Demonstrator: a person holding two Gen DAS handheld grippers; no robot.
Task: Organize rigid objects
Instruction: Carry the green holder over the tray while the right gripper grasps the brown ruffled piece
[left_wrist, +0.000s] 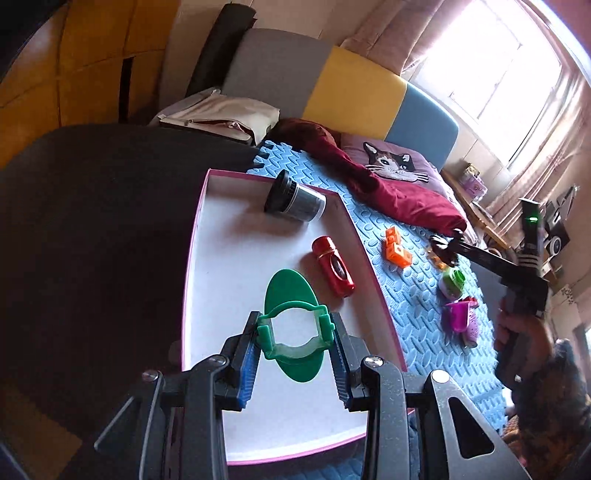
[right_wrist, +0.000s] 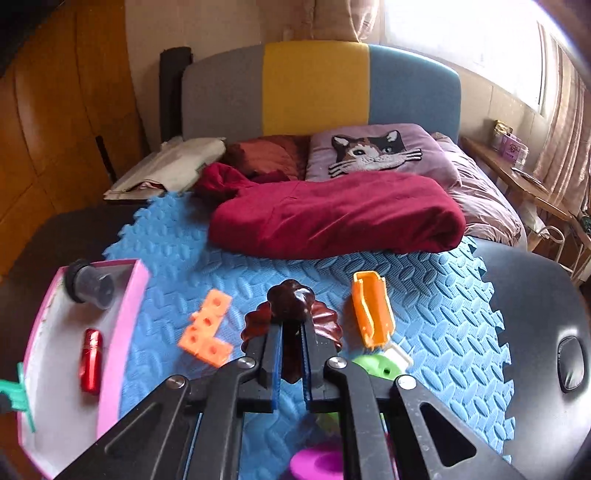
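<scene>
Green clip (left_wrist: 293, 334) sits clamped in the left hand-held gripper (left_wrist: 293, 350) over the box (left_wrist: 199, 236), which holds one jar (left_wrist: 295, 199), one red tube (left_wrist: 332, 271); dropped early, it could bounce. Right hand-held gripper (right_wrist: 292, 332) pinches one brown lid's (right_wrist: 291, 314) knob on the mat (right_wrist: 424, 295); it may slip. One orange block (right_wrist: 207, 325) waits.
</scene>
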